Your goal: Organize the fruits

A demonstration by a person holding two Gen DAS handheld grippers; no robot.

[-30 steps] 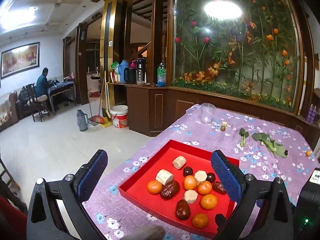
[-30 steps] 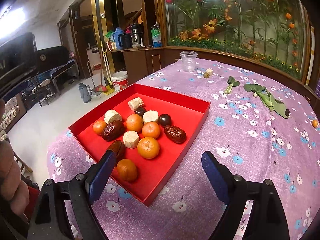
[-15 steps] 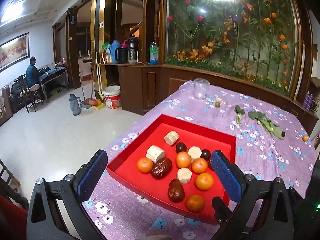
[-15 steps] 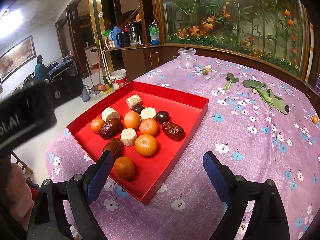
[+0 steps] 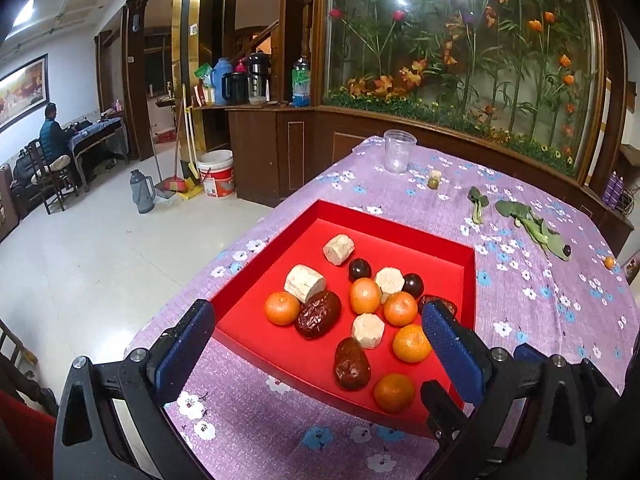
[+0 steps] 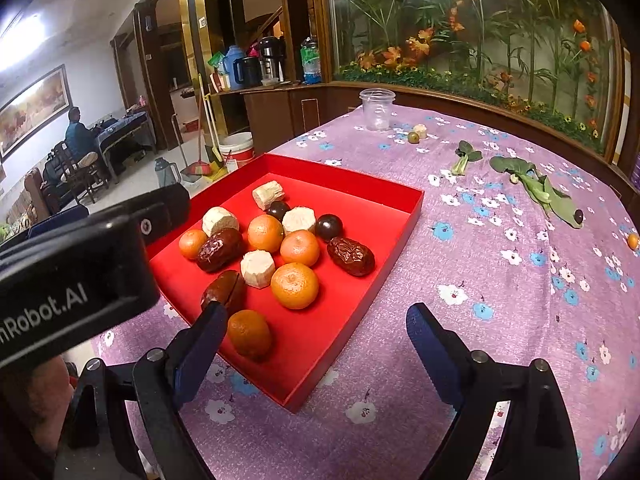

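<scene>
A red tray (image 5: 400, 228) (image 6: 400, 216) on the purple flowered tablecloth holds several oranges (image 5: 411, 343) (image 6: 295, 285), brown dates (image 5: 318, 314) (image 6: 351, 256), pale cut chunks (image 5: 305, 283) (image 6: 258, 269) and dark round fruits (image 5: 413, 285) (image 6: 329, 227). My left gripper (image 5: 316, 350) is open and empty, above the tray's near edge. My right gripper (image 6: 316, 334) is open and empty, over the tray's near right corner. The left gripper's body (image 6: 80, 272) shows at the left of the right wrist view.
A clear plastic cup (image 5: 397, 156) (image 6: 376, 109) stands at the table's far end, with a small green fruit (image 5: 432, 183) and pale chunk beside it. Leafy greens (image 5: 528, 224) (image 6: 532, 184) and a small orange (image 5: 609, 262) (image 6: 633, 241) lie at the right.
Both grippers have moved forward and lower toward the tray; the left gripper's body has come into the right wrist view. Both stay open. The fruits have not moved.
</scene>
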